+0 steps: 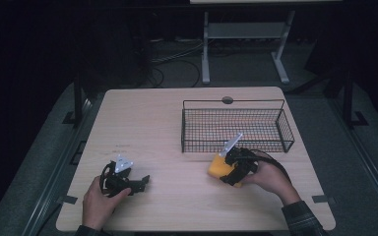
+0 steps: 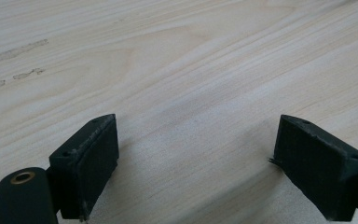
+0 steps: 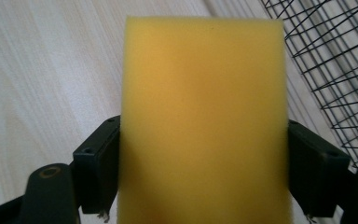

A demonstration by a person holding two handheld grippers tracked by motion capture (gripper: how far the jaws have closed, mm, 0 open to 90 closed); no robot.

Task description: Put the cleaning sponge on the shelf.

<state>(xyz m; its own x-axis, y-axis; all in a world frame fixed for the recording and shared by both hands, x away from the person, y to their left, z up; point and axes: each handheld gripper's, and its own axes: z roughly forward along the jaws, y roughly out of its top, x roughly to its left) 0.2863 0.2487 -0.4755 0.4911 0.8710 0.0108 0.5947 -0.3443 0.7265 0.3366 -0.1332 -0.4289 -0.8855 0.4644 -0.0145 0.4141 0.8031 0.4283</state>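
On the left, the left claw (image 1: 144, 181) lies low on the wooden worktop (image 1: 157, 128) with its jaws spread wide around nothing, while to the right the right claw (image 1: 221, 169) clamps a yellow sponge (image 1: 218, 166) just in front of the black wire basket (image 1: 236, 124).

Wire basket (image 1: 236, 125) blocks the table's (image 1: 152, 128) far right; its near wall stands just beyond the sponge (image 1: 218, 167) in the right gripper (image 1: 226, 169). Bare wood lies left of it, open top above.
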